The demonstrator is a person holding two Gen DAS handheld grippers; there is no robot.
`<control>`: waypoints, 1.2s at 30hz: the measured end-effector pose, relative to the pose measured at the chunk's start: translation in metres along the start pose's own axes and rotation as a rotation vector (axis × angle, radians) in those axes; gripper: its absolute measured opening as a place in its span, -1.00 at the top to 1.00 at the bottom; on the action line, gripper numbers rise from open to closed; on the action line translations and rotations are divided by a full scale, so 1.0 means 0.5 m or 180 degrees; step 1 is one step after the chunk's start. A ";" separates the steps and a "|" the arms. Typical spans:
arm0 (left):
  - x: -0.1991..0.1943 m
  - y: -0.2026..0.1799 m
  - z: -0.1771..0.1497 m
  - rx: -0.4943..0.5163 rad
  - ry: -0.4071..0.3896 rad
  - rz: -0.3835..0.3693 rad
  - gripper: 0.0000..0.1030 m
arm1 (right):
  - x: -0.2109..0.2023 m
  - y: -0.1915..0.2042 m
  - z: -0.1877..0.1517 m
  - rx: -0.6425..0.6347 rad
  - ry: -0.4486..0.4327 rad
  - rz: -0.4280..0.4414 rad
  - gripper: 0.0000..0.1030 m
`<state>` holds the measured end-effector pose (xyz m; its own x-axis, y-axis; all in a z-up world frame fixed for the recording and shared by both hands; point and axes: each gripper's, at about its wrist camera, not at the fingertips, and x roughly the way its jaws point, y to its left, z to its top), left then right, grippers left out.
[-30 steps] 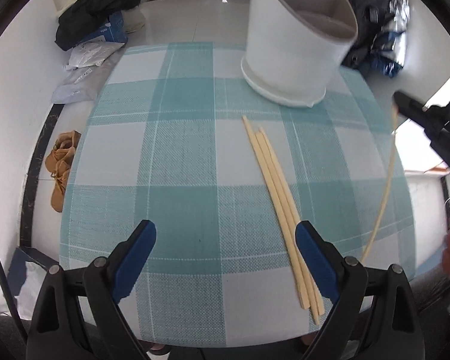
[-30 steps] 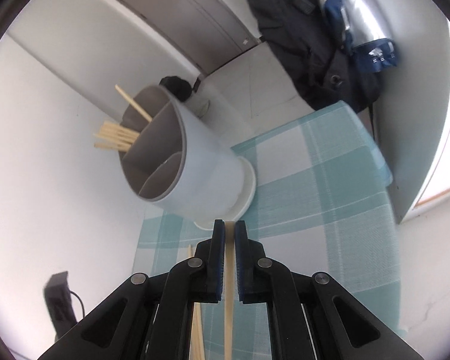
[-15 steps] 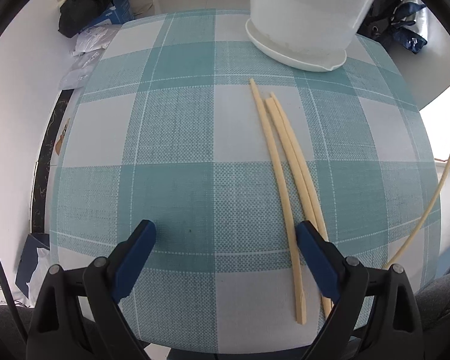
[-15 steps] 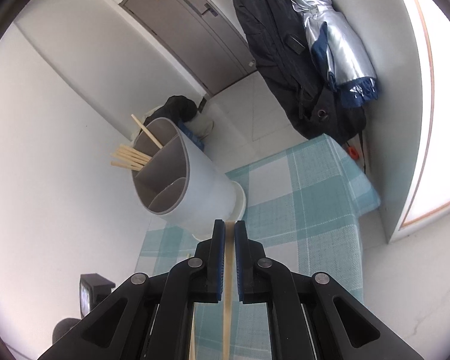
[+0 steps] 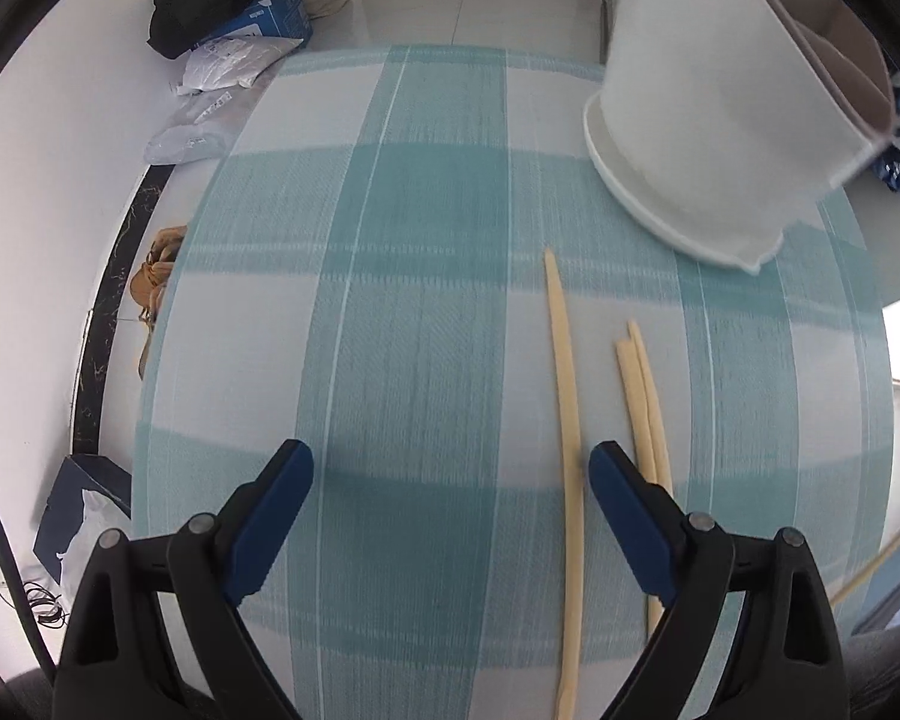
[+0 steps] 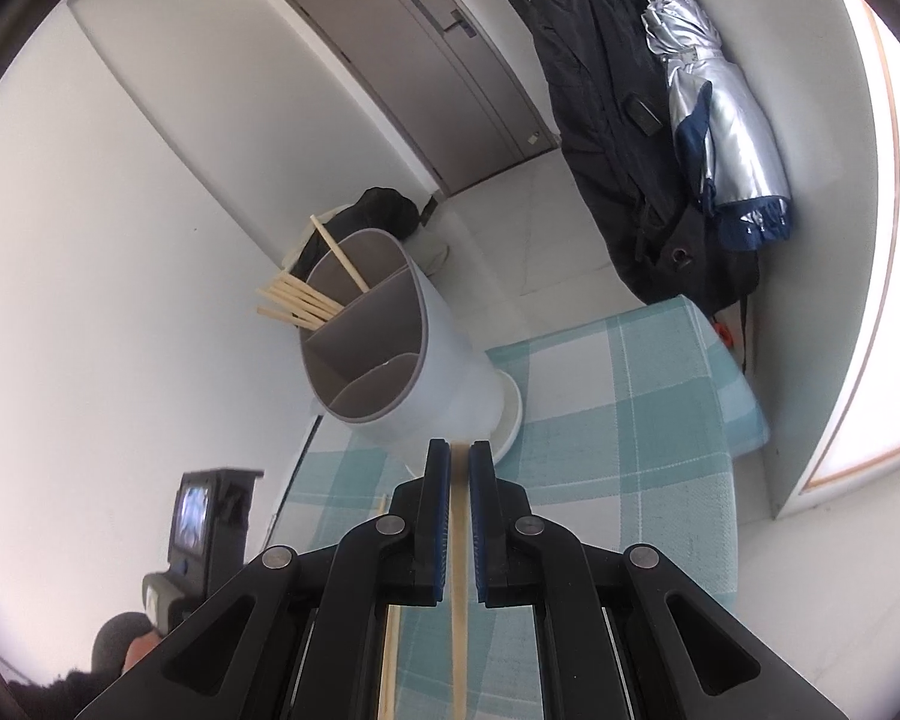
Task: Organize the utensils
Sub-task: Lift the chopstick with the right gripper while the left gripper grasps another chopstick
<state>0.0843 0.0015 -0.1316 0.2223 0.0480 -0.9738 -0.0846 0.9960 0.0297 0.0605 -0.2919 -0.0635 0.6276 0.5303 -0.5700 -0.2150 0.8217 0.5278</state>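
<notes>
Three pale wooden chopsticks (image 5: 567, 420) flat on the teal-and-white checked desk (image 5: 414, 312), roughly parallel, tips toward the holder; one alone, two (image 5: 645, 408) just beside it, touching each other. Fourth chopstick (image 6: 459, 570) pinched between the right tool's (image 6: 460, 468) pads, off the desk, running lengthwise along them. White round utensil holder (image 6: 444, 360) upright on a white saucer-like base at the desk's far edge, grey-brown inside, split into three compartments. Several chopsticks (image 6: 297, 300) leaning out of its farthest compartment; other two compartments apparently empty.
</notes>
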 end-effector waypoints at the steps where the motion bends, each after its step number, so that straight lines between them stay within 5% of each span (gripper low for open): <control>1: 0.005 -0.002 0.008 0.0000 -0.0001 0.0014 -0.61 | 0.001 0.000 0.001 0.0001 0.0000 0.0004 0.89; 9: 0.017 -0.012 0.038 0.0120 -0.0075 -0.0008 -0.38 | 0.017 -0.014 0.007 0.0012 0.0031 -0.0012 0.89; 11: 0.014 -0.009 0.041 0.0082 -0.0098 -0.0103 0.09 | 0.021 -0.021 0.009 0.0038 0.0045 -0.0021 0.89; 17: 0.008 -0.013 0.038 0.0050 -0.0228 -0.0231 0.97 | 0.031 -0.034 0.016 0.0122 0.0064 -0.0030 0.89; 26: -0.043 -0.013 0.038 -0.0016 -0.0475 -0.0357 0.99 | 0.029 -0.013 0.011 -0.0023 0.0041 -0.0065 0.89; 36: -0.194 0.001 -0.017 -0.0091 -0.1169 -0.0856 0.99 | -0.004 0.061 -0.011 -0.0420 -0.0165 -0.0086 0.89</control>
<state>0.0545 -0.0033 -0.0390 0.5692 -0.1834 -0.8015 -0.0022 0.9745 -0.2246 0.0486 -0.2668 -0.0499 0.6716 0.4990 -0.5477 -0.2920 0.8576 0.4233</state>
